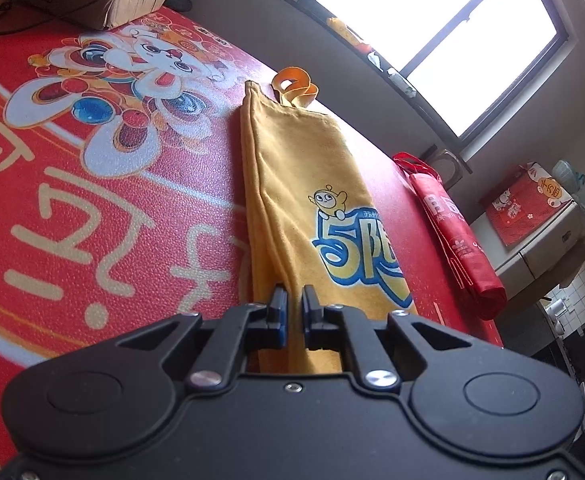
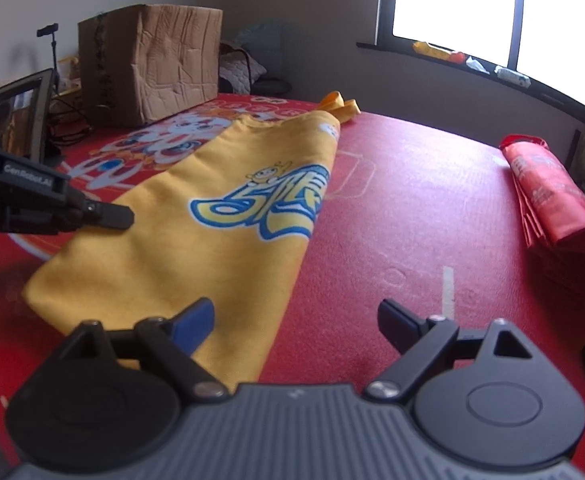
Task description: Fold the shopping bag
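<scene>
A yellow shopping bag with a blue cartoon logo lies folded into a long strip on the red printed mat. Its orange handles lie at the far end. My left gripper is shut on a ridge of fabric along the bag's left folded edge, near its bottom end. In the right wrist view the same bag stretches away, with the left gripper's finger at its left edge. My right gripper stands wide open over the bag's near right corner, holding nothing.
A folded red bag lies at the mat's right side, also seen as the red bag. A cardboard box and a screen stand at the far left. The table's edge runs just beyond the red bag.
</scene>
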### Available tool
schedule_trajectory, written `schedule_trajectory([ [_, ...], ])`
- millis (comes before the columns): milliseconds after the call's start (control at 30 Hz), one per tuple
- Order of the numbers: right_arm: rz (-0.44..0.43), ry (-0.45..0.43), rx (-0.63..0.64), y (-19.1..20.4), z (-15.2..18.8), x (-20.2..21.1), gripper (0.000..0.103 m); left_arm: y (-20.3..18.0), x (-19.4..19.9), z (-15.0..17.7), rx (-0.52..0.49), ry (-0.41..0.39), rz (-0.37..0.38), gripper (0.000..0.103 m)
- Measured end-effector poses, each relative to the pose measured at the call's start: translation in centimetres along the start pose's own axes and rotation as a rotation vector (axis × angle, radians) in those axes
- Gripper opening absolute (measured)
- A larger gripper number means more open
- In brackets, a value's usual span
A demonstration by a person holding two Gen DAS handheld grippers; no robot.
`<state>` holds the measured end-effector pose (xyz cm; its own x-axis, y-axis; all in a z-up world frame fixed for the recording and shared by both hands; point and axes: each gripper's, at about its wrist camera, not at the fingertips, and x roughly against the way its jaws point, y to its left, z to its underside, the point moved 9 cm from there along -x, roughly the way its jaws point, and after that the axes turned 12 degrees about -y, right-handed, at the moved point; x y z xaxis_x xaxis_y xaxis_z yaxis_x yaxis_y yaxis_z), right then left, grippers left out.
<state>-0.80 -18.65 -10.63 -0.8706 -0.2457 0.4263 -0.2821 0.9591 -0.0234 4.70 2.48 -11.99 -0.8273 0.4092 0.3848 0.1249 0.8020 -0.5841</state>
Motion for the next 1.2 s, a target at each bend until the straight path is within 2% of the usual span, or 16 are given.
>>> schedule_trajectory([
  [333, 0.004, 0.009, -0.024, -0.5, 0.1, -0.6, 0.089, -3.9, 3.5, -1.6, -0.208, -0.094, 0.044, 0.007],
  [533, 0.005, 0.013, -0.032, -0.6, 0.1, -0.8, 0.090, -5.5, 2.5, 1.0, -0.211, 0.031, 0.130, 0.008],
  [600, 0.003, 0.010, -0.036, -0.8, 0.0, -0.7, 0.090, -5.0, 1.9, 1.9, -0.212, 0.066, 0.110, 0.008],
  [633, 0.002, 0.003, -0.037, -0.8, 0.0, -0.6, 0.090, -4.3, 1.5, 2.3, -0.219, 0.071, 0.078, 0.008],
  [667, 0.000, -0.003, -0.038, -0.8, -0.1, -0.5, 0.090, -3.4, 0.9, 2.5, -0.231, 0.067, 0.032, 0.003],
  [700, -0.001, -0.010, -0.038, -0.8, -0.2, -0.3, 0.090, -2.9, 0.7, 2.6, -0.228, 0.061, 0.019, 0.007],
  [833, -0.065, -0.065, 0.044, -0.3, -0.7, 3.0, 0.090, -2.9, 0.5, 2.5, -0.248, 0.061, 0.021, 0.007],
  [933, -0.091, -0.066, 0.123, 0.0, -0.4, 5.7, 0.090, -3.1, 0.3, 2.6, -0.289, 0.047, 0.013, 0.007],
  [1133, -0.064, -0.026, 0.178, 1.1, 0.9, 6.7, 0.090, -3.1, 0.4, 2.6, -0.297, 0.024, 0.013, 0.007],
  [1200, -0.027, -0.022, 0.180, 1.0, 1.3, 6.3, 0.090, -3.1, 0.4, 2.6, -0.302, 0.022, 0.016, 0.007],
])
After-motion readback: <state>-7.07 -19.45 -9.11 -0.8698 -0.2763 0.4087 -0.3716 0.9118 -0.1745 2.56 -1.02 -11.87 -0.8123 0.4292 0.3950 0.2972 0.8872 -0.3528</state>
